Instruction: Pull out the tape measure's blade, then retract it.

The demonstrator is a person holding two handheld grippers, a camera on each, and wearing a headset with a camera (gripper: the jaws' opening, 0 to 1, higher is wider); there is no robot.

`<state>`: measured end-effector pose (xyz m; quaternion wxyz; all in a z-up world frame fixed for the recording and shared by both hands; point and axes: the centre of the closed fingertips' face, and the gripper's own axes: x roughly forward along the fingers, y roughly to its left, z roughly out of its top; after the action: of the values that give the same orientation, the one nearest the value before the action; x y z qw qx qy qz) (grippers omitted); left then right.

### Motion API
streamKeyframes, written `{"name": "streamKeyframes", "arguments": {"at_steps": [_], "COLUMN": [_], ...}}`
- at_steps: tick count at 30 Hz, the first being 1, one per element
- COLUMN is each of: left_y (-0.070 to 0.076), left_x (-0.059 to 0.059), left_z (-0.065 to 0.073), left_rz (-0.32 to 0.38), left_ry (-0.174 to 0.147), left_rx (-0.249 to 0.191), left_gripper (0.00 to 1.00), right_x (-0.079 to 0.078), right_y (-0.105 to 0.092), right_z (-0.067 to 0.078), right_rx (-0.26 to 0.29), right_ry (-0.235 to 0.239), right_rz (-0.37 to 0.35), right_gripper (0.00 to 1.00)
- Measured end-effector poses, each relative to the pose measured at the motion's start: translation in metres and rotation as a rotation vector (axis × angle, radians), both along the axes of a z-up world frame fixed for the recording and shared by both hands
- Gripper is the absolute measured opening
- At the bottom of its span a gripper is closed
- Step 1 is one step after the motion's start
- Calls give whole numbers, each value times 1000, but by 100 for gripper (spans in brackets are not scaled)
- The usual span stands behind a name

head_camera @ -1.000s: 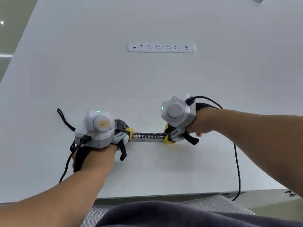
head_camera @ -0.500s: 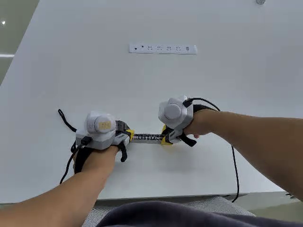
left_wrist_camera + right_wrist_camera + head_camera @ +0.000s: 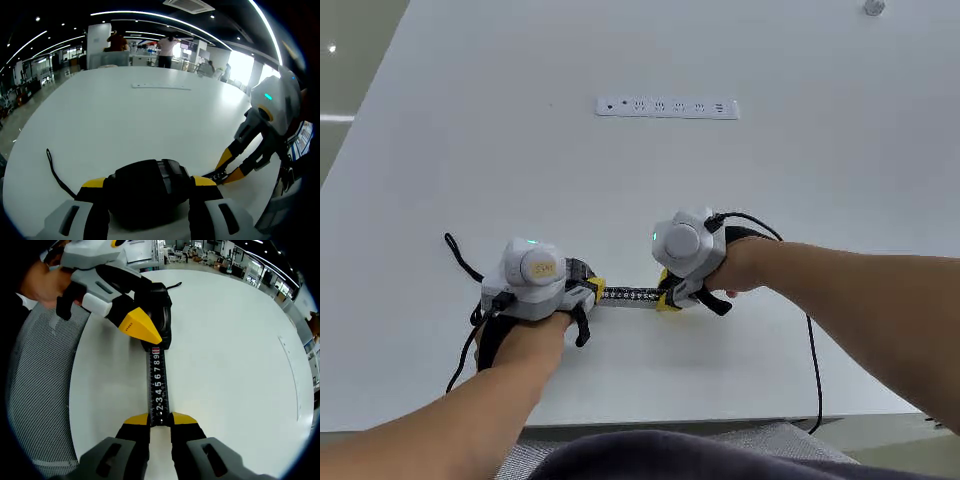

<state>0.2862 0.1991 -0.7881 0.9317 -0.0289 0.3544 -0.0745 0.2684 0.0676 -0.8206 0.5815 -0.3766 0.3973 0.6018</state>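
Nearest, at nine o'clock in the right gripper view, grey mesh fabric [image 3: 45,390] against the bench edge. Beyond it a broad white table [image 3: 720,170], matte and smooth. A black cable [image 3: 460,255] curling on it at ten o'clock of the left hand. Farther off, toward twelve o'clock in the head view, a white power strip [image 3: 668,107] lying flat. At the far one o'clock corner a small round grey object [image 3: 874,7], too small to identify. Behind the table, in the left gripper view, an open hall with ceiling light strips and people [image 3: 165,47] standing among desks.

Tape measure [image 3: 147,192] down on the table near the front edge, at about seven o'clock from the middle of the head view, body black. Blade [image 3: 630,294] drawn out a short way and lying flat, printed face up. Long axis from nine to three o'clock in the head view. In the right gripper view, straight from six toward twelve o'clock, numerals 2 to 9 readable, the black body at the far end.

Left gripper [image 3: 588,290]: fingers closed in on the tape measure's body, one yellow tip on each flank, the body filling the gap. Right gripper [image 3: 667,295]: fingers pinched narrow on the blade's free end, yellow tips either side of the strip. The two grippers near each other, with the short blade between them.
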Motion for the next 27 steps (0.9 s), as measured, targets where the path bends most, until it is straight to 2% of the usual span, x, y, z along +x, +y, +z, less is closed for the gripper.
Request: {"name": "streamKeyframes", "arguments": {"at_steps": [27], "left_y": [1], "left_x": [1], "left_z": [0], "left_rz": [3], "left_ry": [3], "left_rx": [-1], "left_gripper": [61], "right_x": [1], "right_y": [16], "right_z": [0], "right_rx": [30], "right_ry": [2], "right_rz": [13], "right_gripper": [15]}}
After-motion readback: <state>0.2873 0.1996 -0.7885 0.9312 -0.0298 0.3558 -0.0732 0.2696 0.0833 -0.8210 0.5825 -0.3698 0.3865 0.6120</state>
